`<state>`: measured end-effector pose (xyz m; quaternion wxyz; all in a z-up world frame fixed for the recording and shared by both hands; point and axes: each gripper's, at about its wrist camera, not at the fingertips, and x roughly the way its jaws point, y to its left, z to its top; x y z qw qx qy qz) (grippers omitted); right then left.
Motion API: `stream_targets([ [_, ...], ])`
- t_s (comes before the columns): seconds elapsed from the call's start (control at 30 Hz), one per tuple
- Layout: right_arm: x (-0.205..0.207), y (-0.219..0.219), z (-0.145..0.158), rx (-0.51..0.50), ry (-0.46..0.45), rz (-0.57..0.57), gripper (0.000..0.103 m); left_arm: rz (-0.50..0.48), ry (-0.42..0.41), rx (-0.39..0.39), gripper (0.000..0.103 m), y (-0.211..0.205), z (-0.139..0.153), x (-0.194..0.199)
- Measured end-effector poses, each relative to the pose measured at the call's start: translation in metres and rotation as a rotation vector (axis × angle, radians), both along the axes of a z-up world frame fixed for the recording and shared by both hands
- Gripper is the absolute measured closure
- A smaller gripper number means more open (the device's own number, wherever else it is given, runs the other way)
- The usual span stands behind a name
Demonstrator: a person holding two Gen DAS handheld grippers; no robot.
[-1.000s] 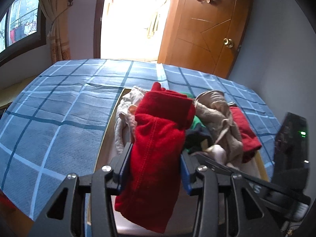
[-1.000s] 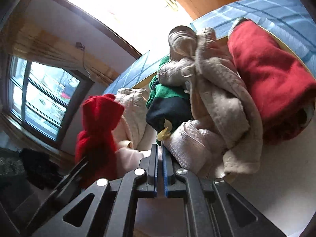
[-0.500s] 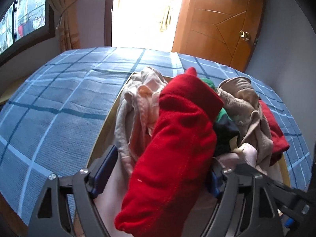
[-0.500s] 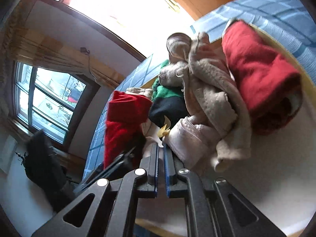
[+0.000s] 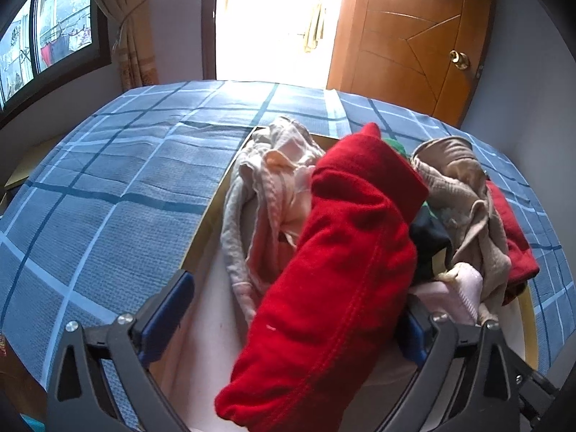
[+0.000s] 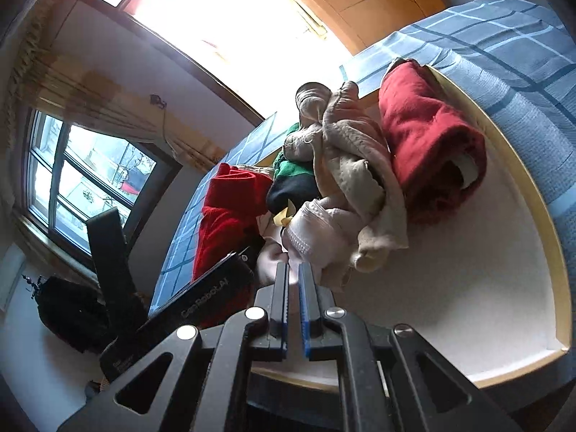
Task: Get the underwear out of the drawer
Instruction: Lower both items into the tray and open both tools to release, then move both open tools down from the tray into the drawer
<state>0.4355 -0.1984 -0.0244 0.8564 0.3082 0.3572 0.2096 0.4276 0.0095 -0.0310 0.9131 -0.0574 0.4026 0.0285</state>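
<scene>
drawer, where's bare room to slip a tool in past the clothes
Bare white floor lies between the red roll and the drawer's front rim. A narrower strip runs between the left wall and the pale garments. The middle is crowded.

Daylight is blown out to white glare through the doorway (image 5: 273,18) at upper centre; edges are curved and darkened by fisheye distortion; nearby objects are rendered sharp.

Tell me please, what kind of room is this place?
Most likely a bedroom in a home. A bed with a blue checked bedspread fills the view, an open drawer holds underwear and other clothes, and behind them stand a wooden door and a curtained window.
</scene>
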Motion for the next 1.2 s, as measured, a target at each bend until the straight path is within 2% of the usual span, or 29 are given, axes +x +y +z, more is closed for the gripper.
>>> stream_targets([
  [0.27,-0.015,-0.003,0.003,-0.013,-0.025,-0.018,0.094,-0.004,0.011,0.031,0.002,-0.004,0.001,0.001],
  [0.33,-0.018,-0.005,0.003,-0.019,-0.033,-0.025,0.088,-0.011,-0.008,0.056,0.002,-0.007,0.004,-0.002],
  [0.37,-0.019,-0.007,0.004,-0.019,-0.034,-0.030,0.071,-0.008,-0.017,0.060,0.002,-0.008,0.006,-0.004],
  [0.4,-0.021,-0.008,0.004,-0.017,-0.038,-0.041,0.050,-0.003,-0.024,0.065,0.002,-0.008,0.007,-0.005],
  [0.43,-0.023,-0.010,0.006,-0.011,-0.058,-0.049,0.046,0.003,-0.027,0.075,0.001,-0.008,0.008,-0.006],
  [0.5,-0.031,-0.013,0.012,-0.027,-0.100,-0.082,0.032,0.010,-0.041,0.088,0.001,-0.009,0.011,-0.007],
  [0.7,-0.041,-0.024,0.019,-0.052,-0.144,-0.117,0.031,-0.003,-0.102,0.099,0.001,-0.009,0.023,-0.015],
  [0.93,-0.047,-0.040,0.010,-0.058,-0.140,-0.144,0.031,0.053,-0.249,0.107,0.001,0.012,0.049,-0.046],
  [1.07,-0.053,-0.043,0.009,-0.080,-0.161,-0.164,0.031,0.035,-0.257,0.105,0.001,0.019,0.052,-0.057],
  [1.2,-0.056,-0.046,0.004,-0.065,-0.136,-0.164,0.031,0.006,-0.252,0.112,0.001,0.022,0.051,-0.071],
])
